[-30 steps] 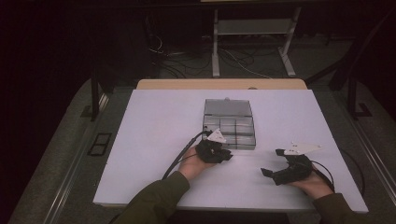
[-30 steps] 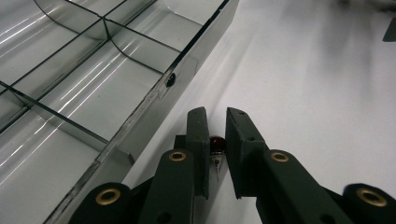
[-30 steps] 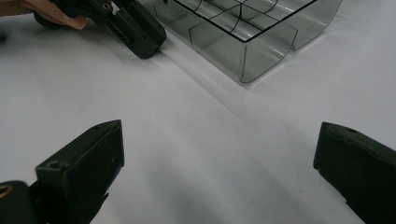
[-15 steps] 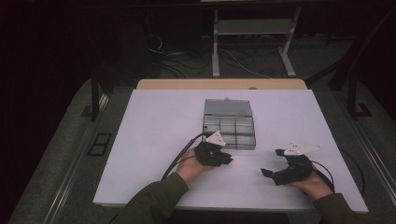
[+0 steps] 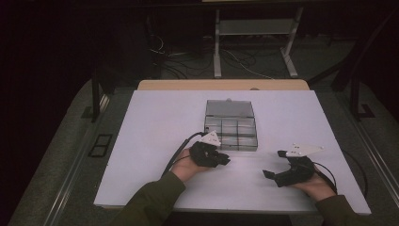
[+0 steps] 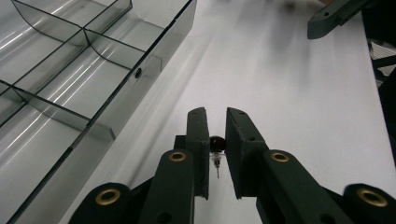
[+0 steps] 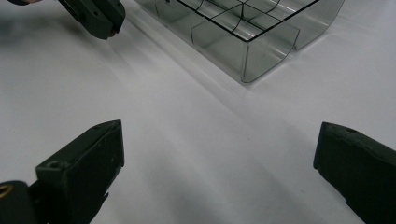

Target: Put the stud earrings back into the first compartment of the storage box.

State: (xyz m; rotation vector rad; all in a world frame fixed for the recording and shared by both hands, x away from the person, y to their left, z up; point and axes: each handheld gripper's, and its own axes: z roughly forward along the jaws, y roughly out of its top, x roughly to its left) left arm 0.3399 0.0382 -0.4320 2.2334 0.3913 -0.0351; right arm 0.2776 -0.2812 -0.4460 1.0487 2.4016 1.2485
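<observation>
My left gripper [image 6: 215,135] is shut on a small dark red bead [image 6: 215,143] with a thin metal pin pointing down from it. It hovers just off the near edge of a clear plastic compartment box [image 5: 230,123] [image 6: 70,70] on the white table. In the high view the left gripper [image 5: 225,160] is at the box's near left corner. My right gripper [image 5: 274,164] [image 7: 217,163] rests to the right, jaws wide open, nothing between them. In the right gripper view, the box [image 7: 243,28] lies ahead and the left gripper [image 7: 100,18] is at top left.
The white board [image 5: 155,122] covers the table, with bare surface left and right of the box. The box's lid [image 5: 229,108] stands open at its far side. Cables trail from both grippers toward the near edge. Dark floor and a metal stand [image 5: 254,28] lie beyond.
The left gripper has drifted very slightly toward the near side, still holding the bead. The right gripper has not moved.
</observation>
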